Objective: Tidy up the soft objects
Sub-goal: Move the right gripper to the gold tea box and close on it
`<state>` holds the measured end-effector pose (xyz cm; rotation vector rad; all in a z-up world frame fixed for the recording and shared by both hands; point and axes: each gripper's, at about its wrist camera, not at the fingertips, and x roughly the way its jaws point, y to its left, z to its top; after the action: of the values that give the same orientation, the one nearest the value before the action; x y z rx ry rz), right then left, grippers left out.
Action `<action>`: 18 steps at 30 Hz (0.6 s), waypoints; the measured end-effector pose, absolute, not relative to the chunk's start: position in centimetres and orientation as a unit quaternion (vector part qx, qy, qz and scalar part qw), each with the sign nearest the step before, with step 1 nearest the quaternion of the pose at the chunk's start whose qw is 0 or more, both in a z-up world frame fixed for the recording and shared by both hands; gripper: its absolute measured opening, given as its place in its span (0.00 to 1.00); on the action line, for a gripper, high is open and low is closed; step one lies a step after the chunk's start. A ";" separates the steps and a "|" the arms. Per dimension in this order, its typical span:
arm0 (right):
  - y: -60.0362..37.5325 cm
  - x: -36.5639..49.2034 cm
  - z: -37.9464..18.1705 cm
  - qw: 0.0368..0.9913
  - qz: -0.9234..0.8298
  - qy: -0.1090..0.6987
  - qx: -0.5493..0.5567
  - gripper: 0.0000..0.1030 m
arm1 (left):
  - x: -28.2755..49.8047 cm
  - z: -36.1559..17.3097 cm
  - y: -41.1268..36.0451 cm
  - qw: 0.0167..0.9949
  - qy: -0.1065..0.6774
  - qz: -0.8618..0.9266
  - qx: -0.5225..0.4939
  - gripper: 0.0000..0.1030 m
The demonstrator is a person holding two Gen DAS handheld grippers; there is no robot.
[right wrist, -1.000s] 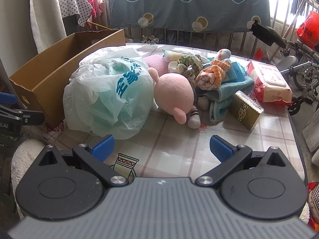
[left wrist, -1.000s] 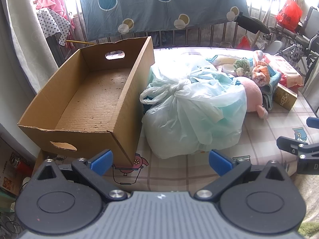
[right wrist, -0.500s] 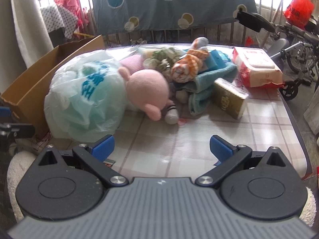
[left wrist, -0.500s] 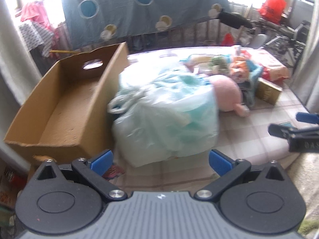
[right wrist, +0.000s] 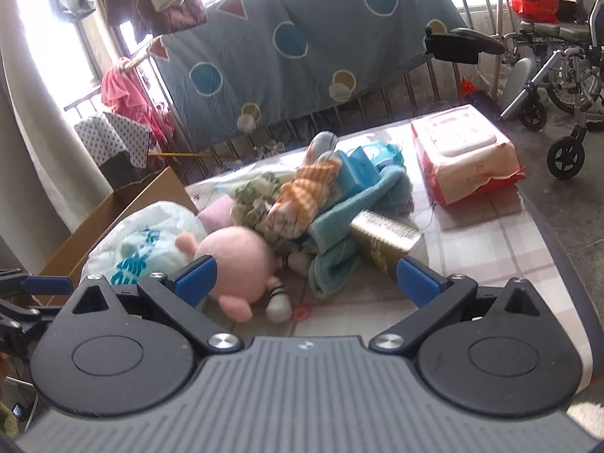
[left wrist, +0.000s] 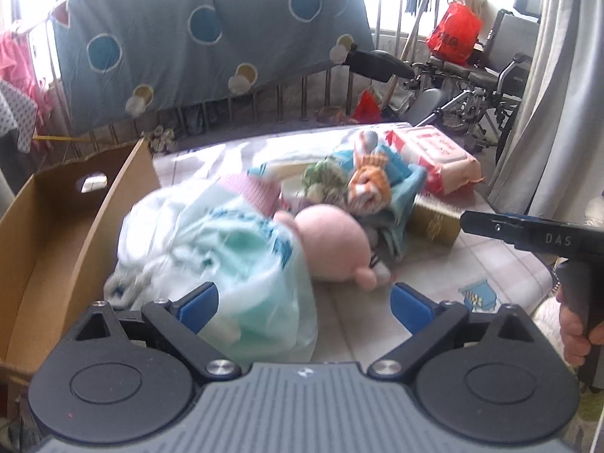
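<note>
Left fingers: the left gripper (left wrist: 304, 304) is spread wide and holds nothing; its blue pads (left wrist: 196, 302) flank the near bulge of the bag (left wrist: 211, 256), which sits right between and just ahead of them.
Right fingers: the right gripper (right wrist: 305, 277) is also wide open and empty; its left pad (right wrist: 196, 277) overlaps the plush (right wrist: 236, 260) in the picture, but whether it touches cannot be told.
Bag: a pale plastic bag, blurred in the left view, lying on the table (left wrist: 490, 260) hard against the long side wall of the box (left wrist: 49, 241).
Plush: a pink round toy touching the bag's right side, its small limbs pointing toward the cameras.
Pile: a teal towel (right wrist: 339, 249), an orange striped cloth (right wrist: 302, 196) and a green scrunchie (right wrist: 256, 196) heaped behind the plush, with a gold carton (right wrist: 385, 238) tucked against the towel.
Box: open-topped and empty where visible, to the left of everything soft.
Key relation: the bag lies dead ahead of the left fingers and nearest the box; the plush lies ahead and slightly left of the right fingers.
Long axis: the bag seems to stretch away from the camera, alongside the box wall.
Nearer hand: left for the bag, right for the plush, by my reading.
Likely next: a forward reach and a close on the bag's loose plastic.
</note>
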<state>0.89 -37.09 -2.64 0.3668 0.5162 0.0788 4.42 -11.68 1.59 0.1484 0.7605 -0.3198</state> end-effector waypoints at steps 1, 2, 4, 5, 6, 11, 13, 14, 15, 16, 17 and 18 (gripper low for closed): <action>-37.5 1.1 -2.6 0.951 0.038 0.250 0.177 0.99 | 4.6 1.6 -12.0 0.913 0.368 -0.157 0.074 0.95; -37.9 1.4 -2.6 0.953 0.036 0.247 0.171 0.99 | 4.9 1.5 -12.4 0.913 0.368 -0.158 0.076 0.95; -38.6 2.2 -2.6 0.958 0.028 0.244 0.148 0.99 | 5.3 0.9 -13.2 0.910 0.374 -0.162 0.077 0.95; -38.9 2.7 -2.7 0.960 0.022 0.246 0.133 0.99 | 5.5 0.6 -13.6 0.907 0.378 -0.167 0.078 0.93; -39.3 3.4 -2.9 0.961 0.018 0.248 0.118 0.98 | 5.6 0.2 -14.1 0.905 0.382 -0.169 0.080 0.92; -40.4 7.3 -4.6 0.956 0.024 0.288 0.048 0.81 | 5.9 -1.1 -15.5 0.908 0.375 -0.156 0.101 0.87; -40.7 8.7 -5.5 0.948 0.036 0.314 0.037 0.67 | 5.9 -1.4 -15.9 0.910 0.372 -0.151 0.105 0.83; -40.9 9.3 -5.9 0.944 0.046 0.325 0.039 0.60 | 5.9 -1.5 -16.0 0.911 0.370 -0.149 0.106 0.81; -41.0 9.7 -6.3 0.940 0.055 0.334 0.044 0.56 | 5.9 -1.5 -16.1 0.911 0.369 -0.148 0.107 0.80; -41.2 10.1 -6.5 0.936 0.059 0.342 0.051 0.47 | 5.7 -1.5 -16.1 0.912 0.367 -0.147 0.108 0.78; -41.1 10.2 -6.7 0.933 0.062 0.349 0.057 0.39 | 5.5 -1.3 -16.1 0.913 0.364 -0.146 0.108 0.76; -41.2 10.3 -6.8 0.933 0.065 0.349 0.062 0.37 | 5.4 -1.3 -16.2 0.914 0.362 -0.147 0.108 0.75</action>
<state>10.26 -41.24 -6.75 0.1275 0.7140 0.1321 5.39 -16.17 -1.27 0.2231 0.7464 -0.3030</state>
